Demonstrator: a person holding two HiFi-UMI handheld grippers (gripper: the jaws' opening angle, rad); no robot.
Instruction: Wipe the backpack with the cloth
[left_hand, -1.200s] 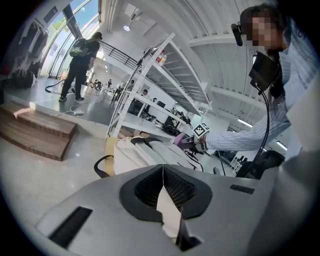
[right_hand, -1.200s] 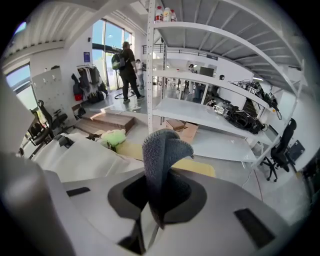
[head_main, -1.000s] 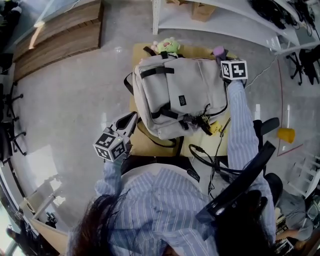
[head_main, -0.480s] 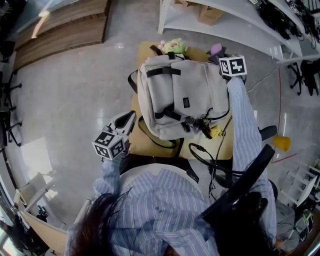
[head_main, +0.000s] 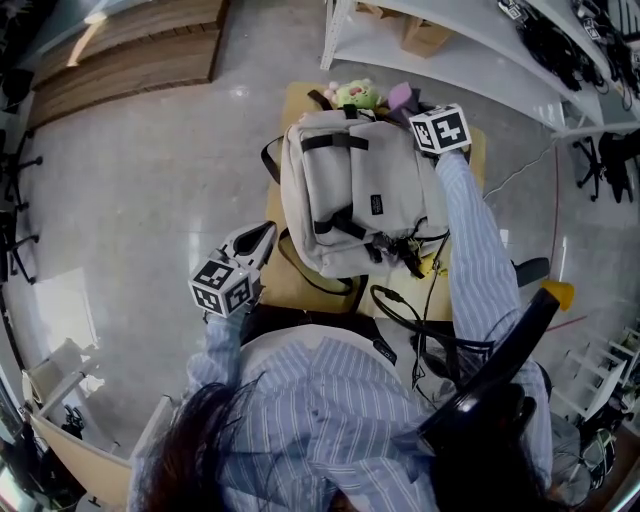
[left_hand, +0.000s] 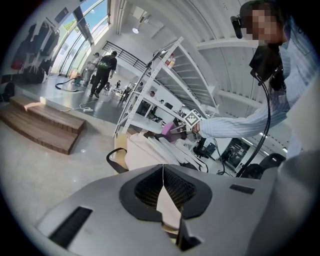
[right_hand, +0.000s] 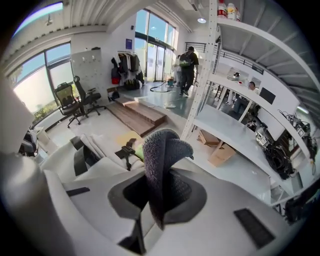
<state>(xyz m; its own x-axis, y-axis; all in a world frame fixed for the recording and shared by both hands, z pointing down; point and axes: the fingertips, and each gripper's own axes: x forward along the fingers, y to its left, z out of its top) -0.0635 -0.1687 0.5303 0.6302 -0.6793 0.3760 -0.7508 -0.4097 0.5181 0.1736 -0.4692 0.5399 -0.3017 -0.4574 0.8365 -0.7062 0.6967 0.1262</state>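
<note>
Backpack (head_main: 365, 200): grey, soft, bulky, likely slumping under pressure; laid flat on table (head_main: 290, 285), 12 o'clock in head view. Cloth (right_hand: 162, 160): limp, light, pinched by right gripper (right_hand: 160, 195) at the pack's 1 o'clock corner. Left gripper (left_hand: 163, 182): jaws closed, empty, held at 7 o'clock.

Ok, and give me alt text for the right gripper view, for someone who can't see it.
The fingers of the right gripper are shut on a folded dark cloth that stands up between them. Just beyond and below lies a pale grey backpack with black straps, with white shelving to the right.
</note>
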